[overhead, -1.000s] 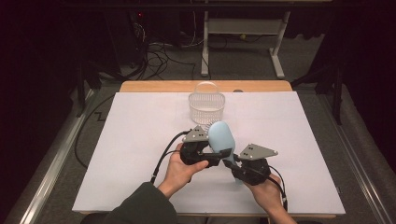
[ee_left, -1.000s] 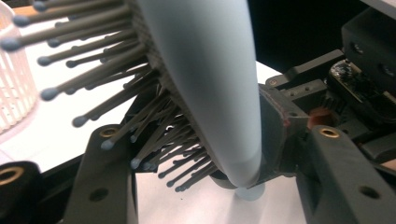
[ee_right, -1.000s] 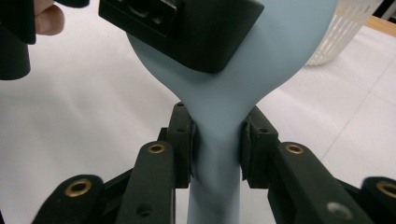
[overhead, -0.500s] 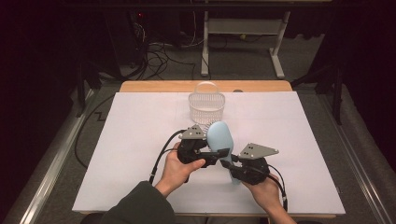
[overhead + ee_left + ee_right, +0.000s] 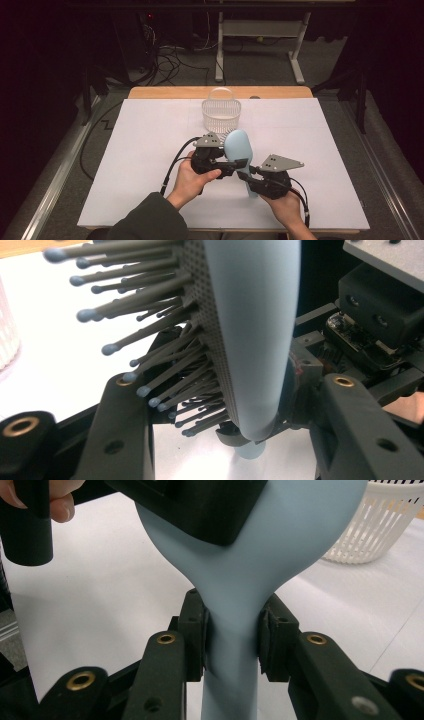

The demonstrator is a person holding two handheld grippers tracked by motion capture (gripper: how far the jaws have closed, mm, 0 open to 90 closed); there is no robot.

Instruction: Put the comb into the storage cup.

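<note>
White paper covers the table (image 5: pixel 150 165) under a dark room strung with cables, where a person works two hand-held tongs over a pale blue plastic hairbrush with grey ball-tipped bristles (image 5: pixel 237 147). At the centre, the right gripper (image 5: pixel 246 176) clamps the brush's narrow handle between its pads, seen plainly in the right gripper view (image 5: pixel 232 645), while the left gripper (image 5: pixel 239 163), its jaws having just been closing, pinches the paddle head from the side, one jaw among the bristles and the other behind the smooth back (image 5: pixel 252 340). Held between both tools, the brush stands nearly upright, clear of the paper. By the look of it, this is a hand-over from one gripper to the other; the next move likely calls for one grip to let go only once the other is firm, lest the brush tip. Just beyond the brush, well apart from either tool, sits a small white slatted plastic basket (image 5: pixel 221 116).
</note>
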